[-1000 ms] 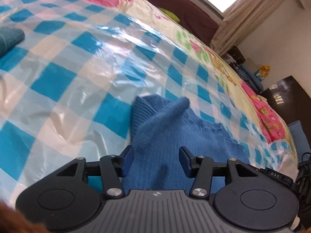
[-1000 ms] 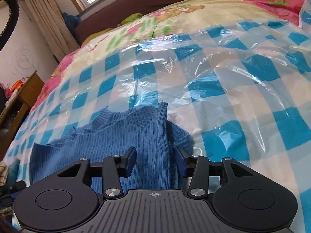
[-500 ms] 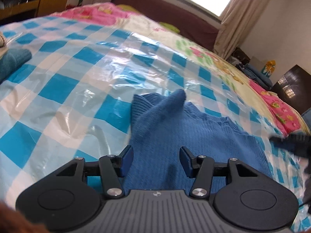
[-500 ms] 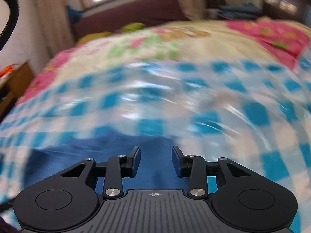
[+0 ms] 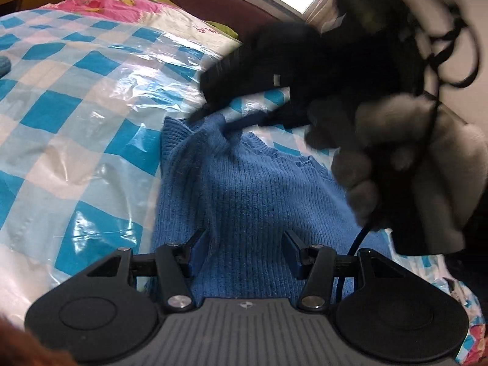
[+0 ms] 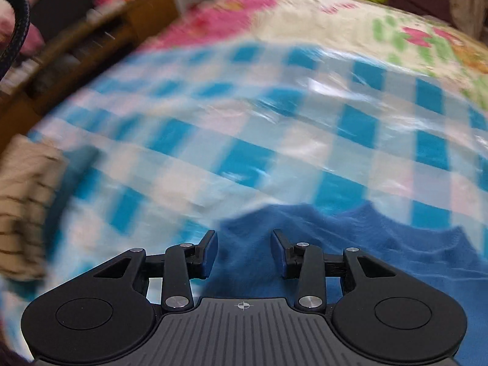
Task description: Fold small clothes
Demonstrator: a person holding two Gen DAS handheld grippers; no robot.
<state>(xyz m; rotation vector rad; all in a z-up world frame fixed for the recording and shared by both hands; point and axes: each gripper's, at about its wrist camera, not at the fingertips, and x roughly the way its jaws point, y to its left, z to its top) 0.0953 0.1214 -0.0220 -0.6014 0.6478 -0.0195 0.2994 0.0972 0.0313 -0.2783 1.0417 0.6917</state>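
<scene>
A blue knit sweater (image 5: 250,189) lies on the blue-and-white checked plastic sheet (image 5: 76,106) that covers the bed. My left gripper (image 5: 245,251) hovers over the sweater's near part, jaws apart, with flat cloth showing between them and no pinch. In the left wrist view my right gripper (image 5: 213,113) is a black blur, held by a grey-gloved hand (image 5: 396,140). Its tips sit at the raised fold on the sweater's far edge. The right wrist view is blurred. There my right gripper (image 6: 245,248) stands open above the sweater (image 6: 396,259).
A beige striped cloth (image 6: 24,198) lies at the sheet's left edge, and a teal cloth (image 5: 4,64) shows at the far left. A floral quilt (image 6: 335,21) covers the far part of the bed. Wooden furniture (image 6: 91,39) stands beyond, and a dark headboard (image 5: 213,3) sits under the window.
The right gripper has swept fast across the sweater towards its left end and now fills the upper right of the left wrist view. The left gripper shifted a little over the sweater.
</scene>
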